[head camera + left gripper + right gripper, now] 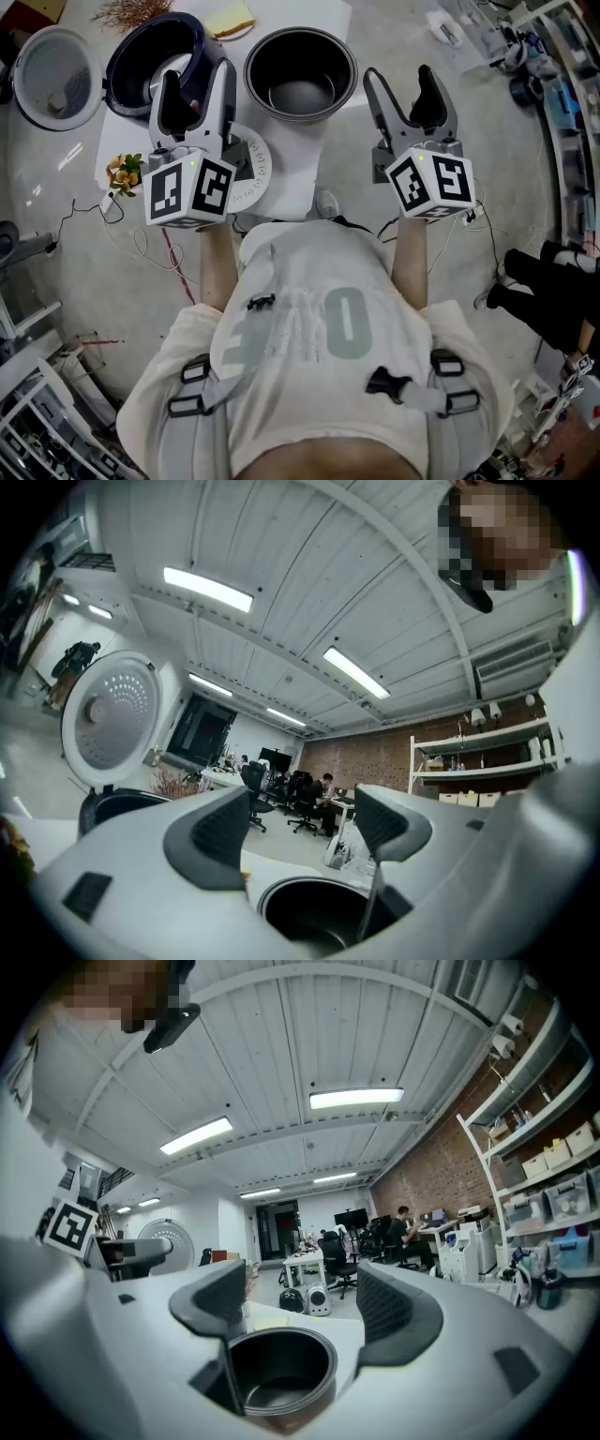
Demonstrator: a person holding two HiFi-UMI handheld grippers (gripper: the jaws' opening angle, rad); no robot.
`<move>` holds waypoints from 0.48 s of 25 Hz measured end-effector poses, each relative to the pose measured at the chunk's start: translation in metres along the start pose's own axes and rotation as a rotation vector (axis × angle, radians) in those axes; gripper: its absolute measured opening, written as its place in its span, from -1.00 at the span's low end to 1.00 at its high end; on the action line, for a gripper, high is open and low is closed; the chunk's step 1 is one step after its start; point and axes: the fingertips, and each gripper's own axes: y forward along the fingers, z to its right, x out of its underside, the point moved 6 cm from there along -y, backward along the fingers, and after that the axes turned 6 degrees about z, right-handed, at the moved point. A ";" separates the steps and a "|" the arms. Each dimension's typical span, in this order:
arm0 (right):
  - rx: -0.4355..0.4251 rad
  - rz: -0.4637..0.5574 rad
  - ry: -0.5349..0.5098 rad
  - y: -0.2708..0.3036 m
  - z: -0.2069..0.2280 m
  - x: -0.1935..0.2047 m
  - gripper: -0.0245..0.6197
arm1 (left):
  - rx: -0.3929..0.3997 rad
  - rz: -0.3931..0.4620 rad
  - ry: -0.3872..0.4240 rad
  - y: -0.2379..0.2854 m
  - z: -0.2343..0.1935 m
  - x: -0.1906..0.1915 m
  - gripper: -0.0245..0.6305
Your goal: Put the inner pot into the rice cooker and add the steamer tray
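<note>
The dark metal inner pot [300, 73] stands upright on the white table [295, 192], empty. To its left, the dark blue rice cooker [150, 61] is open, its round lid [56, 75] swung out to the left. A white slotted steamer tray [255, 173] lies near the table's front edge, partly hidden by my left gripper [197, 86]. That gripper hangs open between the cooker and the pot, holding nothing. My right gripper [398, 80] is open just right of the pot, also empty. The pot [319, 916] [277, 1368] shows low between both pairs of jaws, untouched.
A yellow slab on a plate [230, 19] and dried twigs [131, 11] sit at the table's far edge. A small flower bunch [124, 173] lies at the left edge, with cables [66, 220] on the floor. Shelves and clutter [562, 84] line the right side.
</note>
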 end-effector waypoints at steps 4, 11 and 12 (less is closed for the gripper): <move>-0.005 -0.022 0.168 0.004 0.013 0.012 0.19 | -0.008 -0.046 -0.204 0.004 -0.017 0.022 0.10; -0.011 -0.055 0.617 0.015 0.040 0.054 0.11 | -0.110 -0.160 -0.762 0.007 -0.051 0.096 0.10; -0.009 -0.064 0.666 0.016 0.042 0.062 0.11 | -0.122 -0.182 -0.788 0.007 -0.055 0.107 0.10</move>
